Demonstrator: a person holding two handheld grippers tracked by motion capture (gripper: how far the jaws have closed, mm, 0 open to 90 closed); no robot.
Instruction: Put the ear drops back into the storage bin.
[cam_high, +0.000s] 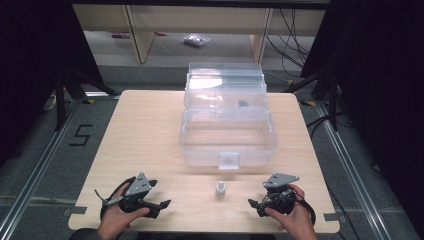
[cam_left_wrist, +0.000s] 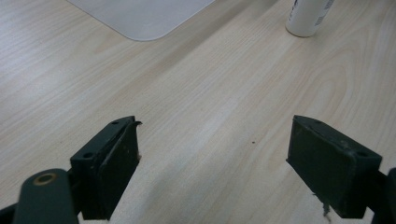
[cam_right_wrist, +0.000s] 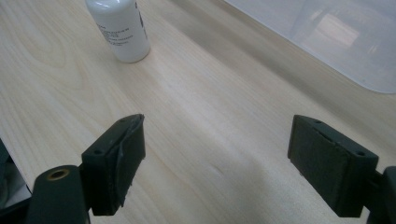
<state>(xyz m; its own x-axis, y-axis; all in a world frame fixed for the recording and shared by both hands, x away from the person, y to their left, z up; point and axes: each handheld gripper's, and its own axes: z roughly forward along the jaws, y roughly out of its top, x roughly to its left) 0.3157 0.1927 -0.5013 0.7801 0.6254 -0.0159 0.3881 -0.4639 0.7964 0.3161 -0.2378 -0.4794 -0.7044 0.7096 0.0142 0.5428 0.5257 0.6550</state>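
High view is showing the small white bottle (cam_high: 220, 189) standing on the worktop (cam_high: 145, 135) between the left hand-held gripper (cam_high: 161, 200) and right hand-held gripper (cam_high: 254, 204), both gaping wide and empty, seemingly readying a pickup toward the open clear box (cam_high: 227, 145).

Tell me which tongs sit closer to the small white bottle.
The right tongs: the bottle stands slightly nearer them than the left tongs.

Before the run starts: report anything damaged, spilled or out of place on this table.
One small flaw: the pad lining on the right gripper is peeling at one jaw's edge; the left gripper looks frayed too. The white bottle stands upright, unspilled, before the open clear box.
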